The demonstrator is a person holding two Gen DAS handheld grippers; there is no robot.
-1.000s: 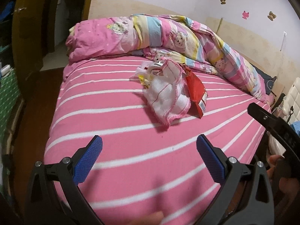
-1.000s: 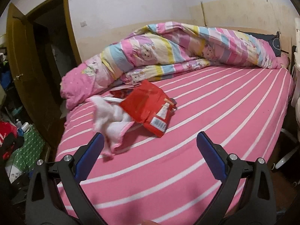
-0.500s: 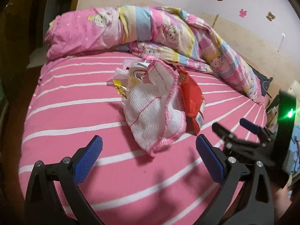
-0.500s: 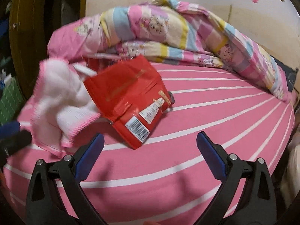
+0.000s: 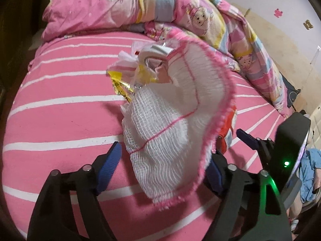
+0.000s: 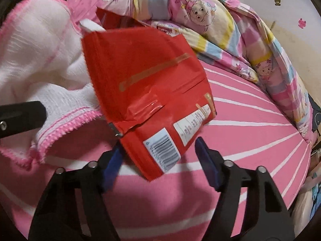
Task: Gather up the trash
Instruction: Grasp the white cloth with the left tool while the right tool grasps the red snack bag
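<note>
Fingers closing both sides: left gripper round white cloth, right gripper round red packet (neither pinched yet).

Both grippers are now much closer to the litter pile than a second ago. The left gripper is closing, and the white gauze cloth with pink stitched edging, earlier well ahead, now hangs between its fingers. The right gripper has rolled and is closing, with the red foil snack packet reaching between its fingers.
</note>
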